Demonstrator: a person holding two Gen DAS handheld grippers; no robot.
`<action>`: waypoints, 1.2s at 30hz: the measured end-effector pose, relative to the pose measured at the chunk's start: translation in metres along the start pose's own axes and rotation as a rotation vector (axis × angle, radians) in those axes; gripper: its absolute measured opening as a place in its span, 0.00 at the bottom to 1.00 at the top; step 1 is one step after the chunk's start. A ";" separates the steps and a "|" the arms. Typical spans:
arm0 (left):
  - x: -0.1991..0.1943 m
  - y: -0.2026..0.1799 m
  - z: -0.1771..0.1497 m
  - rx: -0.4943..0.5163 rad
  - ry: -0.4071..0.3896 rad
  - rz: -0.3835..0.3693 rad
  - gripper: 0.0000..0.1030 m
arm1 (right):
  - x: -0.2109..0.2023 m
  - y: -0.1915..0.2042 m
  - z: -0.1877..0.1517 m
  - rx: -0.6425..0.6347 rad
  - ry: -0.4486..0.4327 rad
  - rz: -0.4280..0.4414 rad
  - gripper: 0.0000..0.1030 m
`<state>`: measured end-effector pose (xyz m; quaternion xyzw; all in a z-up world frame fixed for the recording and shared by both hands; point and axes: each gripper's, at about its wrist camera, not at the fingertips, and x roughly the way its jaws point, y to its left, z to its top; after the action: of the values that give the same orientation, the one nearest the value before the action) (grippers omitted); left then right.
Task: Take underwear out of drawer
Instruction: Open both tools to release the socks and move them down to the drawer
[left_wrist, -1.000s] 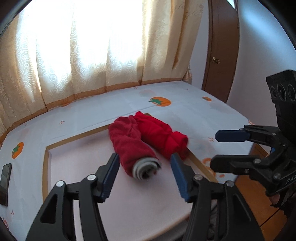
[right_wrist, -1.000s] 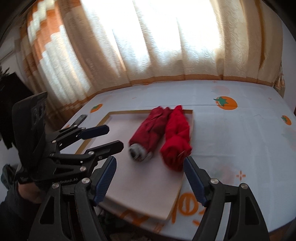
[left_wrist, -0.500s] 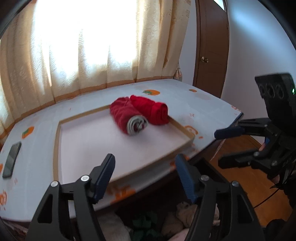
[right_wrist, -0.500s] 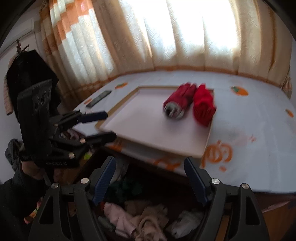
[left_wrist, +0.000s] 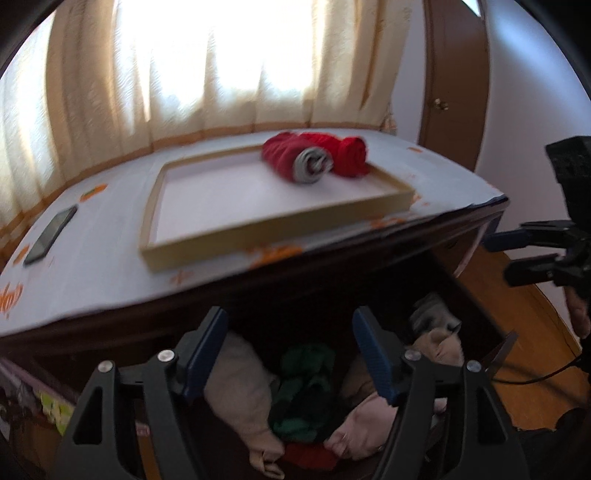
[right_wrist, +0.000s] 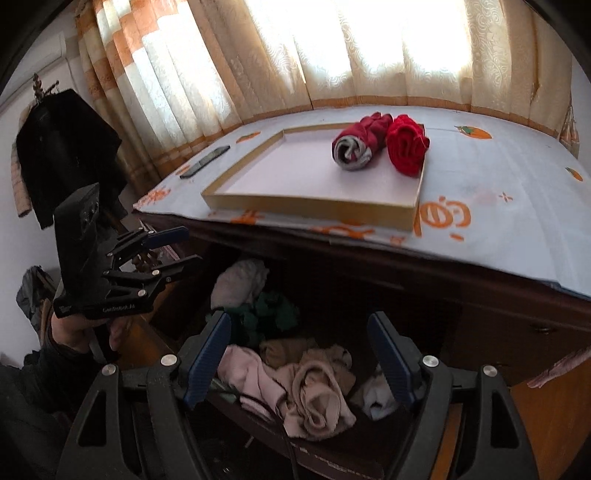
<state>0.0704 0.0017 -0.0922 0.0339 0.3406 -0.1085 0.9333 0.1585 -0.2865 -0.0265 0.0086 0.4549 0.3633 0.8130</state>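
Observation:
An open dark wooden drawer (left_wrist: 476, 314) (right_wrist: 424, 317) under the table holds a heap of loose underwear: beige and pink pieces (right_wrist: 317, 387) (left_wrist: 236, 384), a green one (left_wrist: 306, 373) (right_wrist: 266, 314), a red one (left_wrist: 306, 454). Two rolled red underwear (left_wrist: 314, 158) (right_wrist: 376, 146) lie in a shallow tray (left_wrist: 258, 232) (right_wrist: 310, 203) on the table. My left gripper (left_wrist: 290, 347) is open and empty above the drawer; it also shows in the right wrist view (right_wrist: 177, 247). My right gripper (right_wrist: 299, 350) is open and empty above the heap.
A white tablecloth with orange prints (right_wrist: 498, 206) covers the table. A dark phone (left_wrist: 50, 236) (right_wrist: 205, 161) lies on its left part. Curtains (right_wrist: 295, 55) hang behind. A brown door (left_wrist: 454, 74) stands at the right. A dark garment (right_wrist: 62, 147) hangs at the left.
Both grippers have pulled back from the tray and dropped to the open drawer. The heap of underwear now lies between their fingers. The red rolls stay in the tray.

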 end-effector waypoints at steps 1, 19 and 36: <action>0.002 0.004 -0.007 -0.017 0.013 0.003 0.69 | 0.000 0.001 -0.005 -0.002 0.005 0.000 0.76; 0.014 0.015 -0.033 -0.085 0.077 0.013 0.70 | -0.038 -0.015 -0.033 0.028 -0.020 -0.074 0.76; 0.026 0.015 -0.040 -0.087 0.114 0.005 0.70 | 0.068 -0.018 -0.047 0.027 0.161 -0.043 0.76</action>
<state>0.0679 0.0168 -0.1391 0.0004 0.3974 -0.0890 0.9133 0.1557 -0.2740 -0.1107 -0.0196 0.5238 0.3392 0.7811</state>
